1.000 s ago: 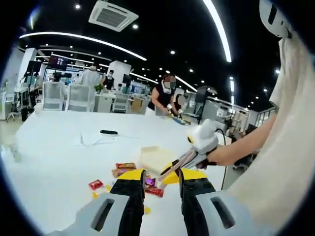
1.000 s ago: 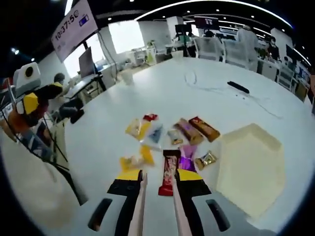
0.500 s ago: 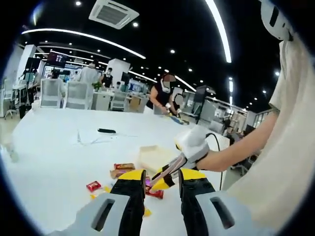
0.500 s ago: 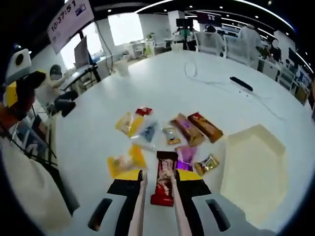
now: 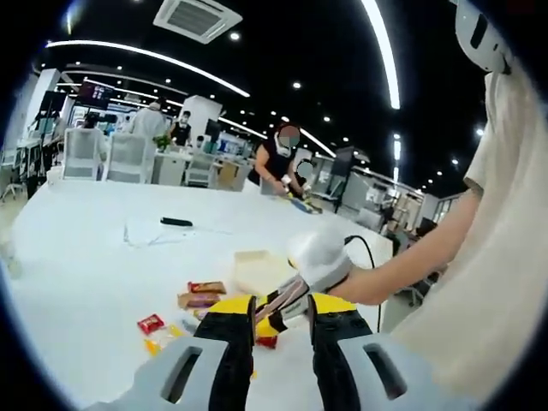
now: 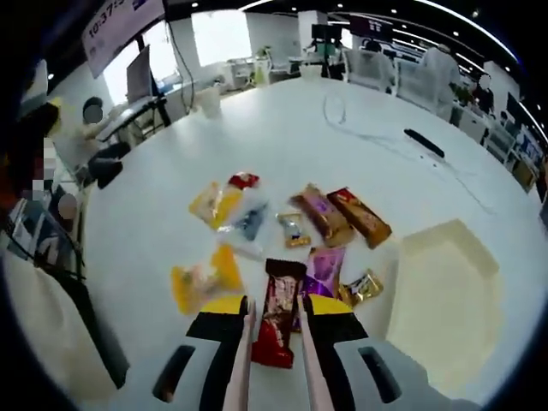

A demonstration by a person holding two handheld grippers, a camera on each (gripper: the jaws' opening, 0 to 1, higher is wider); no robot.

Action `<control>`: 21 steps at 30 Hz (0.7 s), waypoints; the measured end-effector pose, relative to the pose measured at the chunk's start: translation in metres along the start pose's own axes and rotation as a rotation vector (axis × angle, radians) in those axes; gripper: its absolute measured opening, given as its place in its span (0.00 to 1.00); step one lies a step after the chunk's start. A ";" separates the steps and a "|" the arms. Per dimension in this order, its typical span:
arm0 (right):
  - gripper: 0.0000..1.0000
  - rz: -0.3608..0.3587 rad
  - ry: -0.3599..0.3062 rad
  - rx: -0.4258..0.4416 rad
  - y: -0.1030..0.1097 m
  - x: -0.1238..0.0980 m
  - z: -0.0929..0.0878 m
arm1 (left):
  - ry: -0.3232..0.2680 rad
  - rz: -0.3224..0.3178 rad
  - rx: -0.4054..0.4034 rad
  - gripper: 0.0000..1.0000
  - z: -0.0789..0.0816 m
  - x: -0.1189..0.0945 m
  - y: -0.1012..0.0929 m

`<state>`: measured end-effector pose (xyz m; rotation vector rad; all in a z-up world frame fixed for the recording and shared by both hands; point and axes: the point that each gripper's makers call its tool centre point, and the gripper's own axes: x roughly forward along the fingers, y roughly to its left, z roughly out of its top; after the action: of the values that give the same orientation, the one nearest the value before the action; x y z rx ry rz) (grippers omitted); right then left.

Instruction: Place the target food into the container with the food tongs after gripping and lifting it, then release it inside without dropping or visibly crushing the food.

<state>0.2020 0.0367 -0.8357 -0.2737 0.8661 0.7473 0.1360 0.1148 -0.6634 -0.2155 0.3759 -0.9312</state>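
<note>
Here, in the right gripper view, the right gripper (image 6: pixel 274 318) has its two pale tong-like fingers (image 6: pixel 243 360) standing apart, one on each side of the dark red, flat rectangular snack bar in a glossy wrapper (image 6: pixel 276 313); the bar lies on the white round table (image 6: pixel 282 145) between them, and whether the fingers press on it cannot be told. Just beside the bar on its right lies a purple foil packet (image 6: pixel 324 269), and next to that a small gold-wrapped sweet (image 6: pixel 363 286). To the left of the bar sits a yellow snack bag (image 6: pixel 199 278). Farther out lie a long brown wrapped bar (image 6: pixel 320 214) and a reddish-brown wrapped bar (image 6: pixel 360 217) side by side, a small clear-and-gold sweet (image 6: pixel 293 230), a pale translucent bag (image 6: pixel 247 224), another yellow bag (image 6: pixel 212 202) and a small red packet (image 6: pixel 244 180). The cream hexagonal shallow container (image 6: pixel 445 295) rests on the table to the right of the snacks, apart from them. A black remote-like bar (image 6: pixel 425 143) lies far across the table. In the left gripper view, the left gripper (image 5: pixel 272 330) holds its black, yellow-tipped fingers (image 5: pixel 231 351) apart above the table edge, closed on nothing, with the right gripper reaching in beyond them.
</note>
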 end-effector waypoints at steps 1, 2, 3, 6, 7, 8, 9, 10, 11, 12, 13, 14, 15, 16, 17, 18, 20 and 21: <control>0.26 -0.002 -0.001 -0.001 -0.001 0.000 0.001 | 0.000 -0.002 -0.003 0.21 0.000 0.000 0.000; 0.26 -0.004 -0.001 -0.003 -0.001 0.001 0.002 | 0.001 -0.004 -0.006 0.19 0.000 0.000 -0.001; 0.26 -0.006 0.001 -0.005 -0.002 0.001 0.002 | 0.003 0.000 -0.002 0.20 -0.001 0.000 -0.001; 0.26 -0.010 0.008 -0.038 0.000 0.003 0.002 | 0.027 0.017 0.008 0.22 -0.007 0.000 0.002; 0.26 -0.012 0.008 -0.042 0.001 0.003 0.002 | 0.032 0.019 0.009 0.23 -0.009 -0.001 0.002; 0.26 -0.015 0.008 -0.047 0.001 0.002 0.002 | 0.038 0.023 0.011 0.23 -0.010 -0.001 0.003; 0.26 -0.015 0.009 -0.049 0.001 0.002 0.002 | 0.041 0.024 0.013 0.23 -0.011 -0.001 0.003; 0.26 -0.017 0.010 -0.054 0.001 0.002 0.001 | 0.042 0.024 0.013 0.23 -0.012 -0.001 0.003; 0.26 -0.019 0.012 -0.058 0.001 0.002 0.001 | 0.046 0.027 0.012 0.24 -0.013 -0.001 0.004; 0.26 -0.020 0.015 -0.066 0.002 0.002 0.001 | 0.051 0.032 0.012 0.24 -0.014 -0.001 0.005; 0.26 -0.021 0.016 -0.069 0.002 0.001 0.001 | 0.055 0.034 0.012 0.25 -0.015 0.000 0.006; 0.26 -0.020 0.009 -0.073 0.003 0.000 0.001 | 0.061 0.037 0.011 0.26 -0.017 0.001 0.007; 0.26 -0.020 0.009 -0.074 0.004 0.000 0.002 | 0.063 0.040 0.012 0.26 -0.018 0.001 0.008; 0.26 -0.022 0.010 -0.079 0.004 -0.001 0.002 | 0.065 0.041 0.013 0.26 -0.018 0.001 0.008; 0.26 -0.023 0.012 -0.080 0.005 -0.001 0.001 | 0.066 0.042 0.012 0.26 -0.018 0.002 0.008; 0.26 -0.019 0.019 -0.066 0.006 0.001 -0.001 | 0.065 0.042 0.011 0.26 -0.018 0.002 0.008; 0.26 -0.027 0.022 -0.059 0.003 0.002 -0.004 | 0.064 0.042 0.005 0.27 -0.019 0.002 0.008; 0.26 -0.031 0.031 -0.056 0.002 0.003 -0.005 | 0.065 0.042 0.004 0.27 -0.019 0.002 0.008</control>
<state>0.1988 0.0374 -0.8412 -0.3486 0.8694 0.7411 0.1349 0.1178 -0.6839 -0.1737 0.4369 -0.8985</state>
